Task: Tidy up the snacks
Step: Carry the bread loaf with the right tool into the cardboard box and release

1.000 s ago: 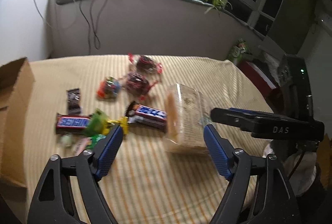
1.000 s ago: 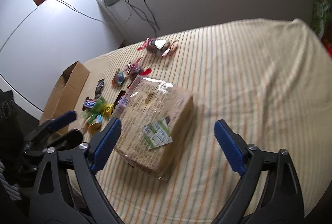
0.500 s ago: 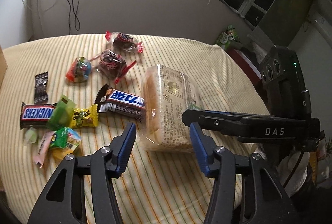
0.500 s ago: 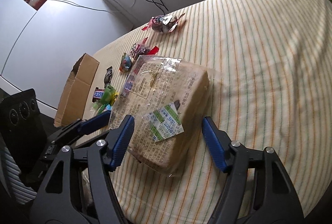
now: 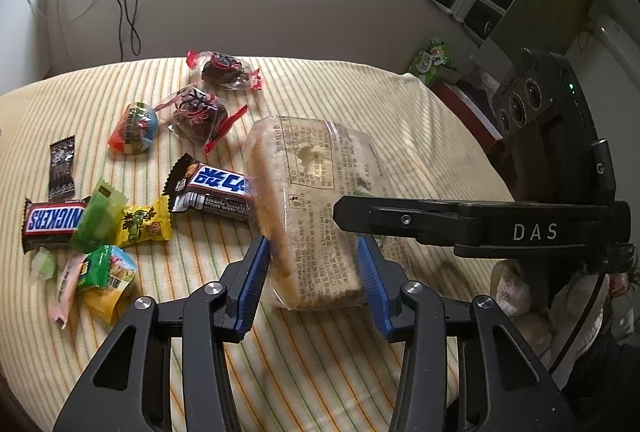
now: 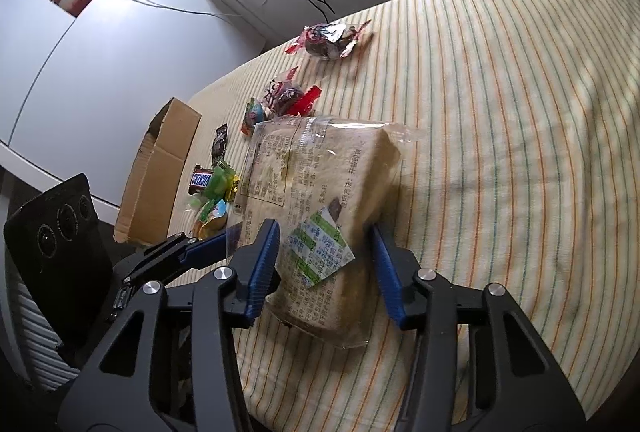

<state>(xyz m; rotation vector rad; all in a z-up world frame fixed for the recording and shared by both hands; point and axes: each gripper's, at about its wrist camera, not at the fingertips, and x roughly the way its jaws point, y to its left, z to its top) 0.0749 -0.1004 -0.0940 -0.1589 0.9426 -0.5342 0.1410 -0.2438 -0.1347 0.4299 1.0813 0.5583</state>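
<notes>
Closing on bread loaf [image 5: 316,207]: left gripper [image 5: 314,274]; right gripper [image 6: 326,264].

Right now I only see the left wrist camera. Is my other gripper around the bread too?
Observer: Yes. The right gripper is closing with the bread between its pads, and both pads look to be touching the bag.
Operator: Where could the snacks go?
Observer: Maybe in the box. It lies open just past the candy.
Operator: Is anything stuck on the bread?
Observer: A green label, on the end nearest that gripper.
</notes>
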